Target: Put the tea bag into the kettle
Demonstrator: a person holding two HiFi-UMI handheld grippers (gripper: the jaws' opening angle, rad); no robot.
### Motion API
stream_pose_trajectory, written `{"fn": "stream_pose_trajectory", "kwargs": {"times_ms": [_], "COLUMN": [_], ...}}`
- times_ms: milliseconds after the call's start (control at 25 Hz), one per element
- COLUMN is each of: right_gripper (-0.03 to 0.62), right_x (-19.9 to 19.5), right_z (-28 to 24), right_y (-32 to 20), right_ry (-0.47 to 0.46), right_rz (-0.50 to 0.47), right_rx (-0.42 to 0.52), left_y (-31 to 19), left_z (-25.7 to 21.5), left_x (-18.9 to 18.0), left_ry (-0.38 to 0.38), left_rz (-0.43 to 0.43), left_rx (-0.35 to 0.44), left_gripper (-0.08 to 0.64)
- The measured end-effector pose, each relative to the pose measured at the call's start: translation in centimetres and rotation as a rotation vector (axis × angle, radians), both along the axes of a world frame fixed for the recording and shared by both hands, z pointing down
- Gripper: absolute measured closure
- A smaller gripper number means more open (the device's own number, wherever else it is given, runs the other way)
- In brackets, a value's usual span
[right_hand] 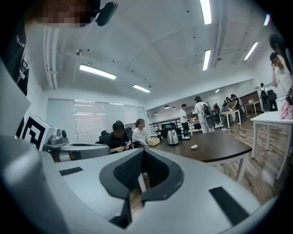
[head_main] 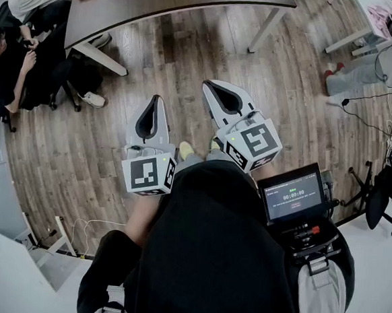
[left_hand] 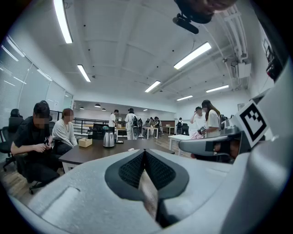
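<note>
A steel kettle [left_hand: 108, 139] stands far off on a dark table [left_hand: 98, 153], and it also shows in the right gripper view as the kettle [right_hand: 172, 136]. A small white thing that may be the tea bag [right_hand: 194, 146] lies on the table [right_hand: 215, 148] to the kettle's right. My left gripper [left_hand: 144, 151] and right gripper [right_hand: 143, 151] are both shut with nothing between the jaws. In the head view the left gripper [head_main: 156, 99] and right gripper [head_main: 208, 85] hang side by side over wooden floor, well short of the table [head_main: 195, 0].
A cardboard box [left_hand: 84, 142] sits left of the kettle. Two seated people [head_main: 24, 17] and chairs are at the table's left end. A white table [right_hand: 274, 119], cables and stands [head_main: 375, 193] are to the right. More people stand in the background.
</note>
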State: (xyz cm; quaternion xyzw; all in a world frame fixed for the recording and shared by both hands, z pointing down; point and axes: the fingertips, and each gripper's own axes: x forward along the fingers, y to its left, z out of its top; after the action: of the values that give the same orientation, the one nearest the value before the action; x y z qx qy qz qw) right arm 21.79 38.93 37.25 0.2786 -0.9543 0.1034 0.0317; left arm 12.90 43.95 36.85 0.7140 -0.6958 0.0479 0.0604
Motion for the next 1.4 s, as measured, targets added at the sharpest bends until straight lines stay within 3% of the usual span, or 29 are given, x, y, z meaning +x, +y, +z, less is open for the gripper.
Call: {"fn": "stream_pose_trajectory", "kwargs": {"times_ms": [200, 480, 640, 880, 1120, 1400], "right_gripper": [0.588, 0.588, 0.588, 0.588, 0.588, 0.588], "right_x": [-0.3, 0.7, 1.4, -1.2, -2.0, -2.4], "right_z": [-0.6, -1.1, -0.6, 0.3, 0.4, 0.1], "right_y": [0.5, -0.4, -0.8, 2.1, 1.0, -2.1], "right_ry": [-0.004, -0.051, -0.034, -0.050, -0.065, -0.069], "right_rz": [-0.006, 0.024, 0.038, 0.027, 0.086, 0.078], "right_rx": [0.000, -0.045, -0.056, -0.085, -0.105, -0.096], "left_y": [0.1, -0.2, -0.5, 2.2, 2.2, -0.4], "left_z": [-0.6, -1.5, -1.4, -1.1, -0.8, -1.8], "left_x": [0.4, -0.3, -0.2, -3.4, -5.2, -5.7], "left_ry": [0.004, -0.004, -0.005, 0.021, 0.028, 0.040], "left_rz": [0.041, 0.029, 0.038, 0.046, 0.048, 0.041], "left_rx": [0.004, 0.009, 0.010, 0.021, 0.022, 0.038], "left_gripper": [0.558, 0.558, 0.558, 0.558, 0.557, 0.558]}}
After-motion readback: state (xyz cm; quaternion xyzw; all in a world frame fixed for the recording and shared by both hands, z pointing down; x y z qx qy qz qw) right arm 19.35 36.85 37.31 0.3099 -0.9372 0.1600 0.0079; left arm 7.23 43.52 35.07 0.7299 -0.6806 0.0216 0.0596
